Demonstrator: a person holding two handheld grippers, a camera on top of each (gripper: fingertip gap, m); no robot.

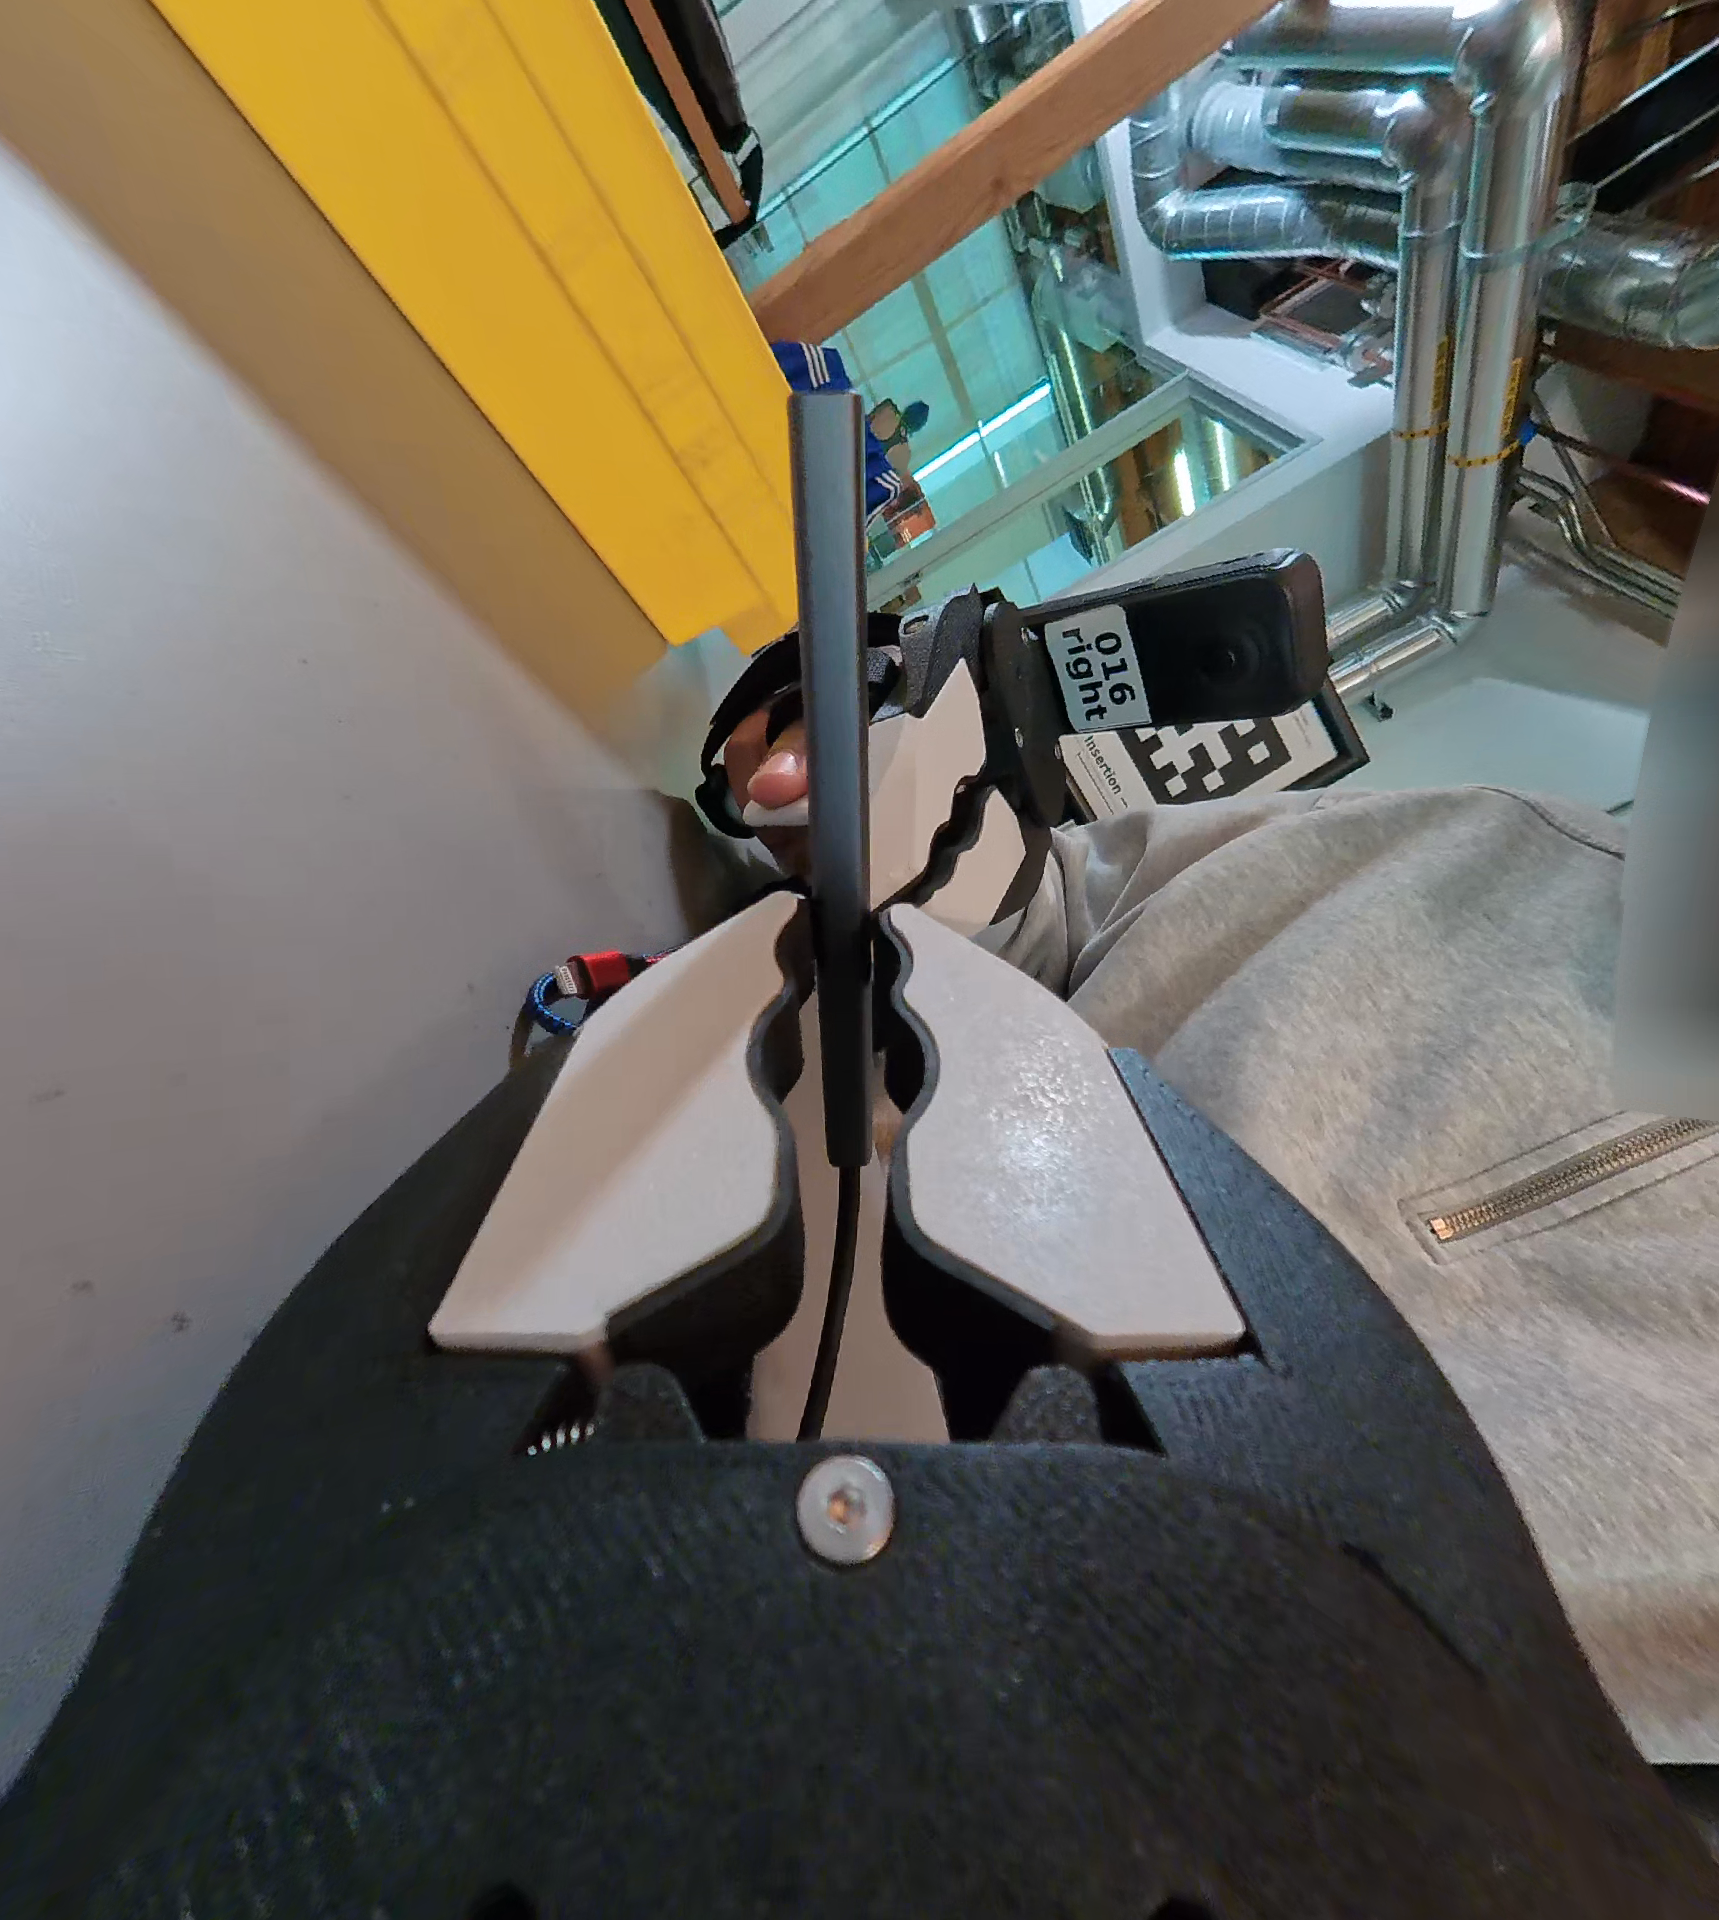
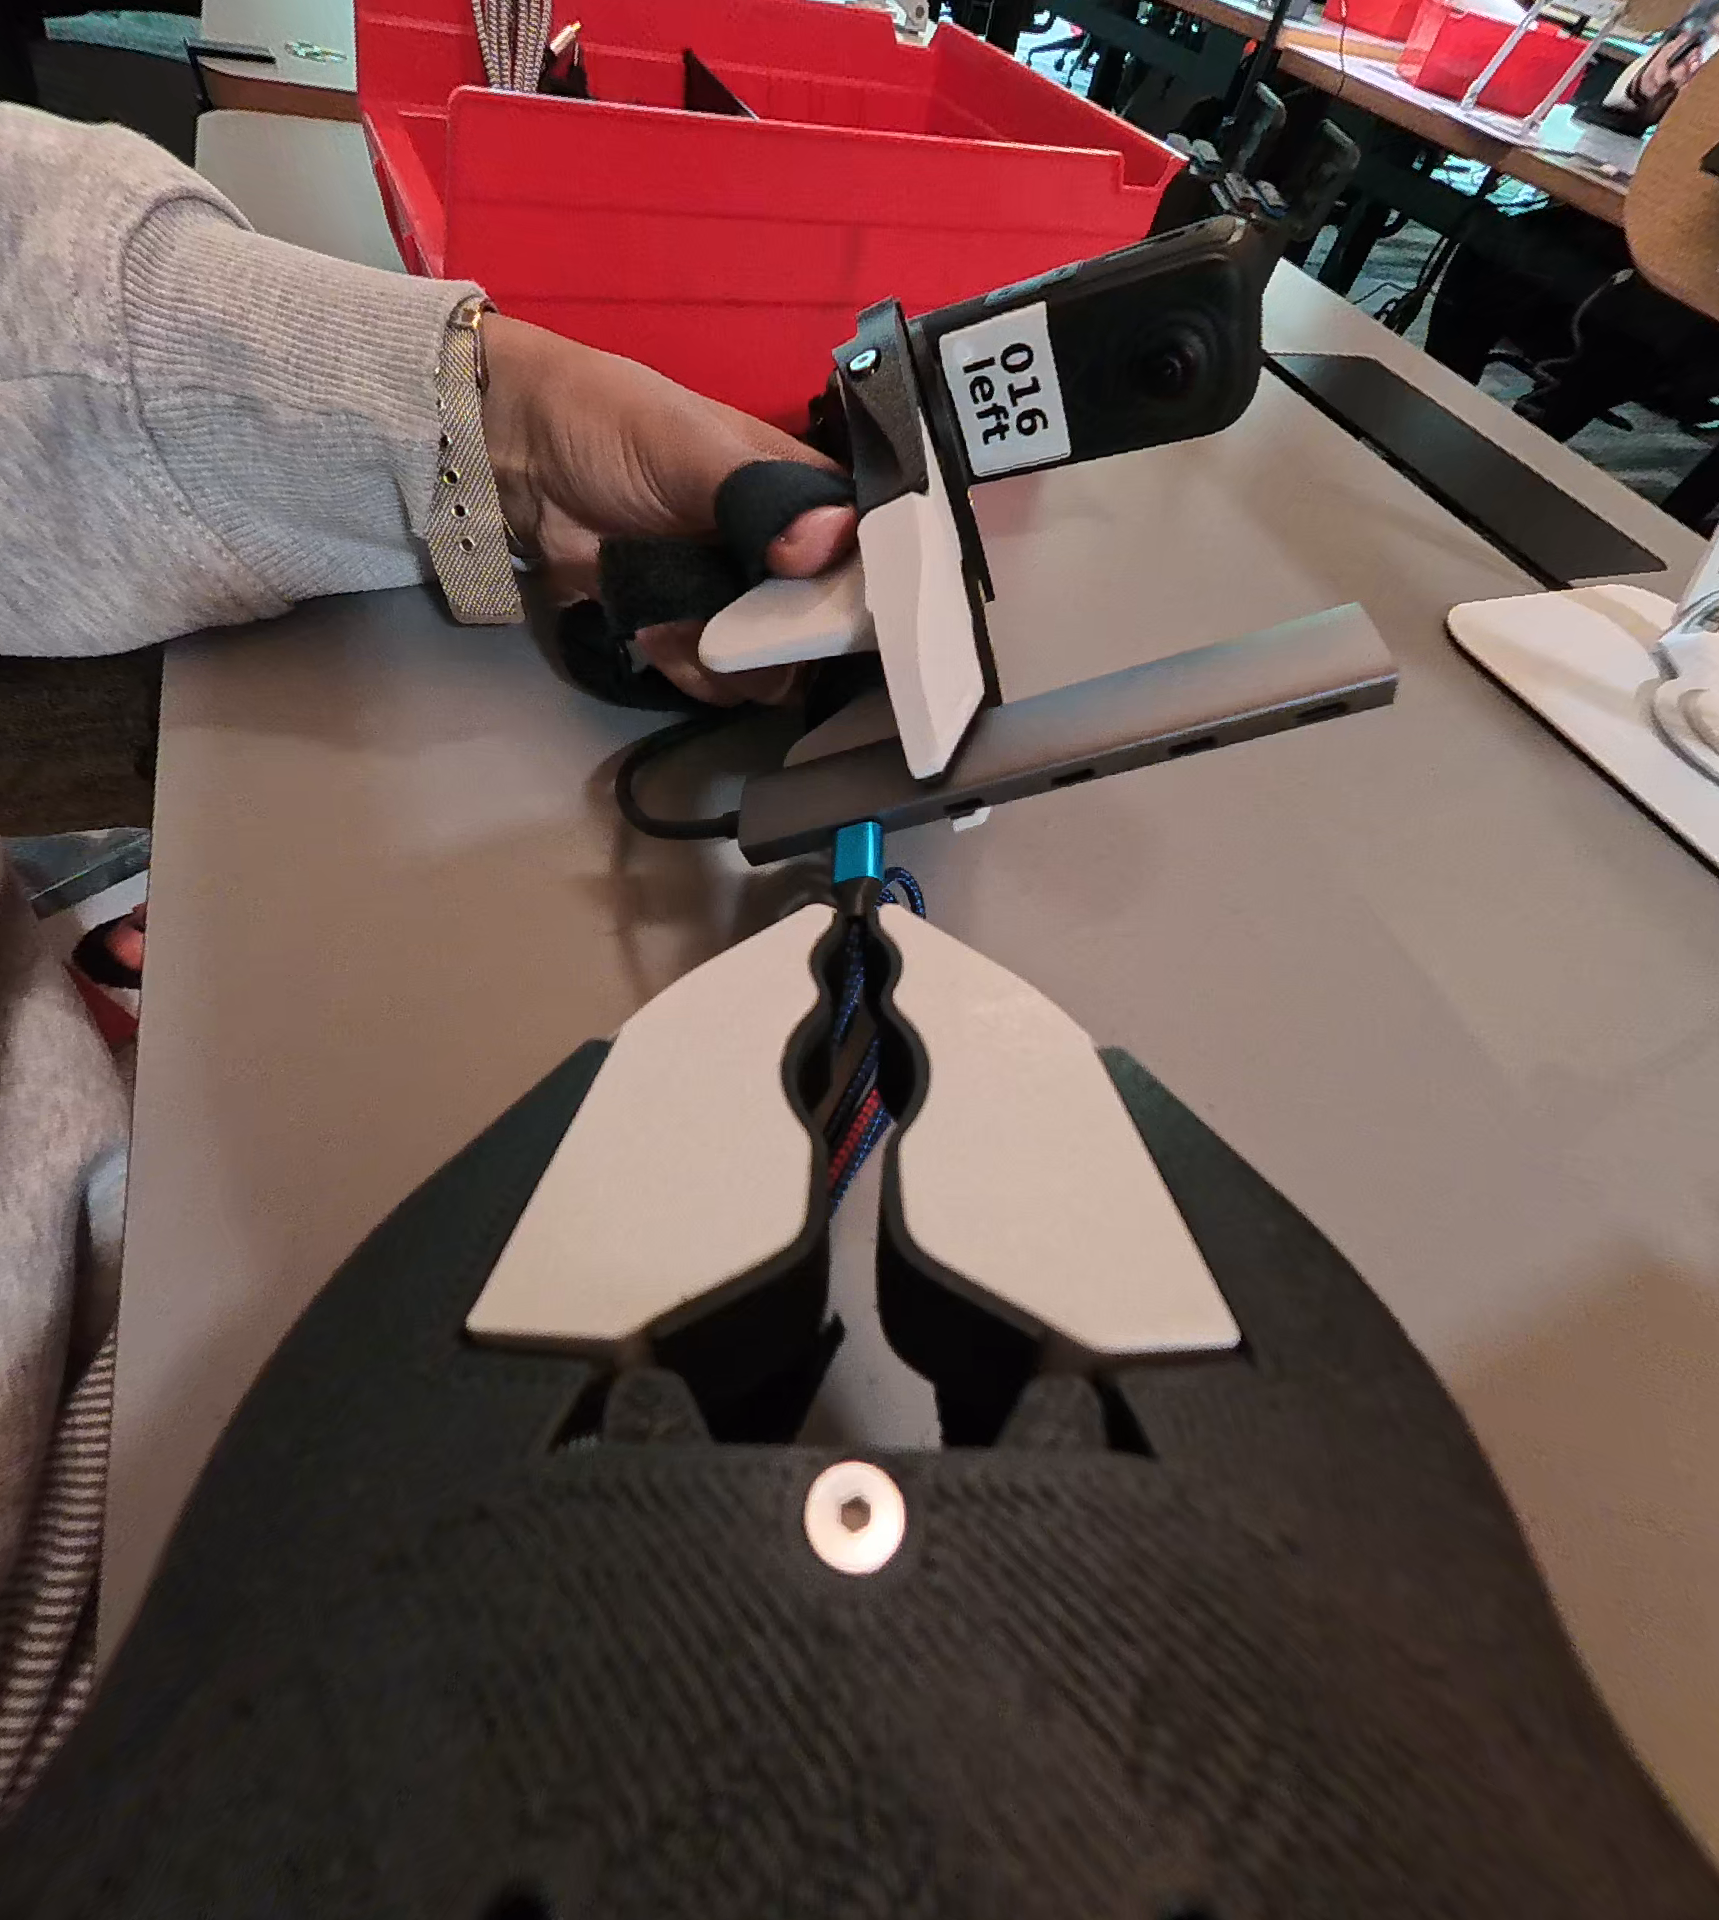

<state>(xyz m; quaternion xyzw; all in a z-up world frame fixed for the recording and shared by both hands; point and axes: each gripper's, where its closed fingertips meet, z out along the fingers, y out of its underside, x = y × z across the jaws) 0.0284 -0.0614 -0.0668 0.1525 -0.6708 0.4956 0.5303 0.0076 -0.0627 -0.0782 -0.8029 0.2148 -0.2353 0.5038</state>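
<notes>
My left gripper (image 1: 839,920) is shut on a flat grey USB hub (image 1: 831,675), seen edge-on and sticking out past the fingertips. In the right wrist view the hub (image 2: 1146,717) is held just above the grey table (image 2: 1354,1039) by the left gripper (image 2: 896,748), and its black lead (image 2: 647,800) loops behind. My right gripper (image 2: 860,920) is shut on a blue-and-red braided cable (image 2: 855,1101). The cable's blue plug (image 2: 857,852) meets the hub's near side edge; I cannot tell how deep it sits. The right gripper (image 1: 948,831) shows behind the hub.
A red plastic bin (image 2: 730,208) stands behind the left hand. A white stand base (image 2: 1613,686) sits at the right, with a dark panel (image 2: 1457,468) in the table beyond. A red plug on blue braided cable (image 1: 590,971) lies left of my left fingers. My two grippers' fingertips are within a few centimetres of each other.
</notes>
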